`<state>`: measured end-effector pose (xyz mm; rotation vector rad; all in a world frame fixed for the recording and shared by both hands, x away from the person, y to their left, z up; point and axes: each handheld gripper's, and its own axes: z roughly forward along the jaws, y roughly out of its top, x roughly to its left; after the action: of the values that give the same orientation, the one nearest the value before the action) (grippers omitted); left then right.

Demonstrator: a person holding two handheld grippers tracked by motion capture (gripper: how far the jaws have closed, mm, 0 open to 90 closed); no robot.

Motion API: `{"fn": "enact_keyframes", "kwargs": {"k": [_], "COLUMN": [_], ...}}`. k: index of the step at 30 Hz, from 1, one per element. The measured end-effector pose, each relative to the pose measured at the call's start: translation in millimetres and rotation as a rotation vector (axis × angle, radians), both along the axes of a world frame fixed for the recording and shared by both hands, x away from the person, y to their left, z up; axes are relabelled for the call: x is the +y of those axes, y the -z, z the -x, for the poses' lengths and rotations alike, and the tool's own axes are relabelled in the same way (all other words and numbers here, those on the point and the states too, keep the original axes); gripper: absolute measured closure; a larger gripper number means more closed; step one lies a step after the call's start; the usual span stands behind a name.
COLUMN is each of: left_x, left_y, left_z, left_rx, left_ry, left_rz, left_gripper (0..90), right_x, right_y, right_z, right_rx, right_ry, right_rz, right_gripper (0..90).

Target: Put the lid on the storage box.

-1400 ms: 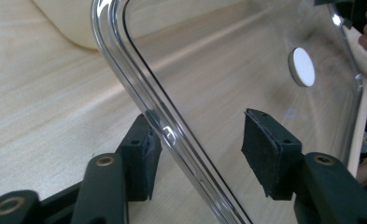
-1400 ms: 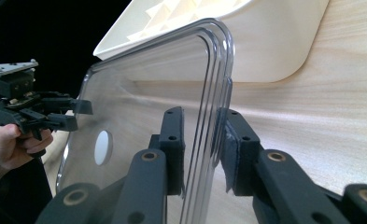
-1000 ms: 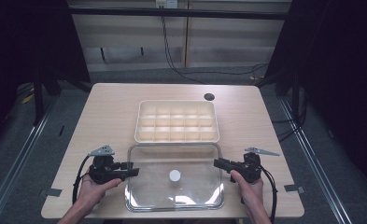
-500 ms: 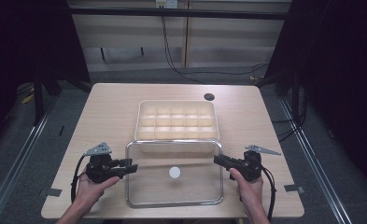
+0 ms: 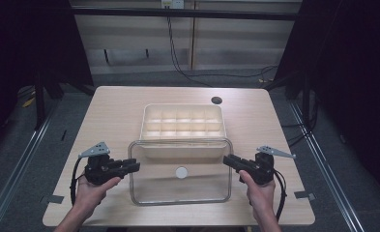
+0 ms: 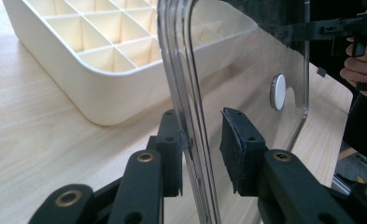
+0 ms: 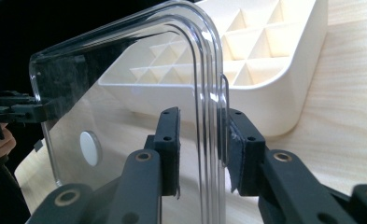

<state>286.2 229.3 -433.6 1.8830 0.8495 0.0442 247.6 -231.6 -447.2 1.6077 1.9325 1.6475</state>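
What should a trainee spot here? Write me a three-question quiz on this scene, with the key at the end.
1. True or false: the compartments of the cream tray hold small parts.
2. What sits at the middle of the clear lid? A) a white round disc B) a black handle C) a red sticker
3. Fill in: the lid's side edges lie between the jaws of ___ grippers, the left gripper and the right gripper.

Key: 1 false, the compartments that show are empty. 2 A, the white disc. 3 both.
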Motion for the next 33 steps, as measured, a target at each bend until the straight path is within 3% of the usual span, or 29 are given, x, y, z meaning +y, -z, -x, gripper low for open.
{"fn": "enact_keyframes", "kwargs": {"k": [6, 11, 24, 33], "left_x": [2.1, 1.6, -0.9, -0.9], "left_y": [-6.4, -14.3, -23.7, -41.0], "left_z": [-2.8, -7.3, -15.6, -21.7], "left_rx": [-0.014, -0.017, -0.038, -0.068], "left_ry": [-0.013, -0.022, -0.042, -0.067], "left_rz": [0.002, 0.036, 0.037, 0.044], "left_gripper": [71.5, 71.8, 71.3, 70.8], "right_x": [1.6, 1.1, -0.6, -0.6], "right_y": [-5.7, -13.7, -26.7, -37.1], "right_z": [-3.7, -6.8, -15.5, -23.3], "right_rx": [-0.017, -0.036, -0.072, -0.100], "right_ry": [-0.007, 0.006, 0.015, 0.007], "right_rz": [0.007, 0.000, -0.008, -0.029], "right_gripper": [68.5, 68.5, 68.7, 69.2]}}
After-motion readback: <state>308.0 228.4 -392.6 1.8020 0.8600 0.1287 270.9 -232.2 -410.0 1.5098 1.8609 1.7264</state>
